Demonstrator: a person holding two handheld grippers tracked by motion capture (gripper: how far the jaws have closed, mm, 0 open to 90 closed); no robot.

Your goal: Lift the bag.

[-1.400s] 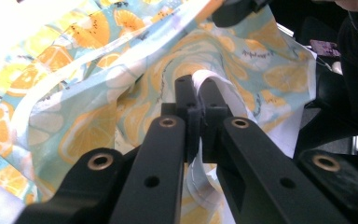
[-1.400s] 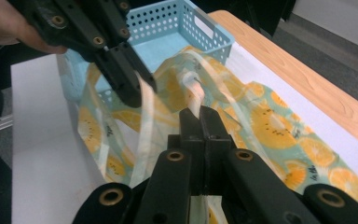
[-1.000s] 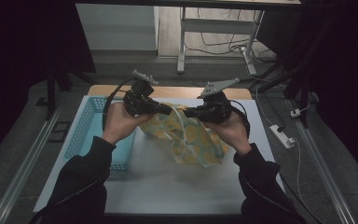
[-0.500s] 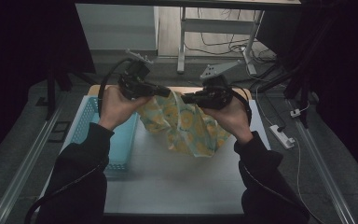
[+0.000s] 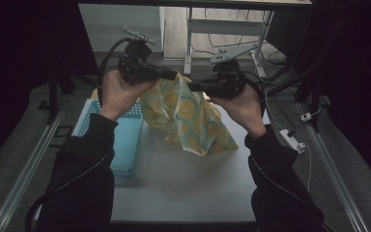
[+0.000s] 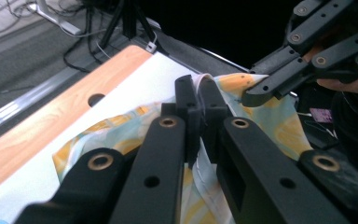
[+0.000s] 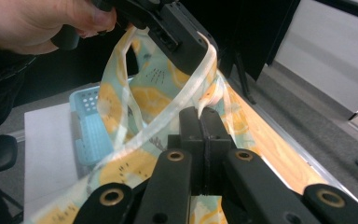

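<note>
White table (image 5: 183, 188), bag (image 5: 188, 121) hanging lengthwise

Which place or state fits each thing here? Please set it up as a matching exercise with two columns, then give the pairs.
Things:
1. patterned cloth bag
2. blue basket
3. left gripper
4. white table

Places or states:
A. stands at the table's left edge
B. held up between both grippers
C. lies beneath the bag
D. shut on the bag's top edge

Pairs: 1-B, 2-A, 3-D, 4-C

No text, label, brand, number or sign can be read anywhere in these views; the cloth's print bears none.
</note>
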